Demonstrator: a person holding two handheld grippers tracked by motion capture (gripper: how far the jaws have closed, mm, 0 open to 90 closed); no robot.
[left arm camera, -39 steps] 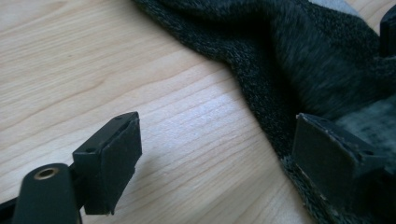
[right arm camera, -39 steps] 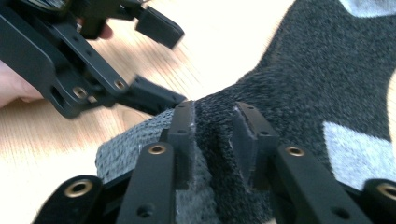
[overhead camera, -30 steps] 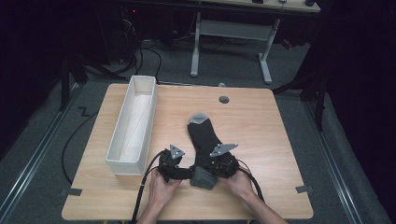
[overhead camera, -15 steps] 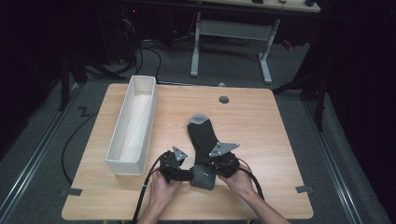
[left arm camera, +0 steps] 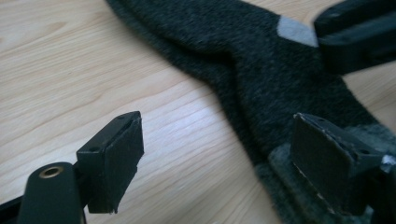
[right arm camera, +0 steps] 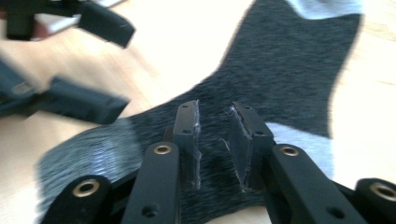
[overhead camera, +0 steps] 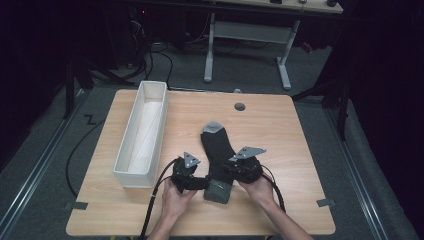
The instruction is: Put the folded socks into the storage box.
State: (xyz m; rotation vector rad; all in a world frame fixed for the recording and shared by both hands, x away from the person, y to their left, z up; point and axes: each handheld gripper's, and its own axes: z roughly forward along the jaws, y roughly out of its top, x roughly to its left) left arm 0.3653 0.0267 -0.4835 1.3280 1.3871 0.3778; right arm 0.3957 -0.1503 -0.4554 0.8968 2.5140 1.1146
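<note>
**Q:** On the table (overhead camera: 280, 125), where is the sock (overhead camera: 218, 150) lying?

**A:** It is lying flat near the front edge, between the two grippers, with its grey toe pointing away from the person and its grey cuff (overhead camera: 218, 191) nearest them.

**Q:** What is the right gripper (right arm camera: 214, 135) doing?

**A:** It is resting over the dark fabric above the cuff. Its jaws have just been opening; a narrow gap is showing, with sock beneath it, and the pads (right arm camera: 240, 140) are not pressing on the fabric.

**Q:** And the left gripper (left arm camera: 219, 154)?

**A:** It is standing released, jaws spread wide. One pad (left arm camera: 116, 154) is hovering over bare wood; the other is sitting at the cuff edge.

**Q:** What else is nearby?

**A:** A white bin (overhead camera: 150, 102) is standing to the left, well apart from the sock.
</note>
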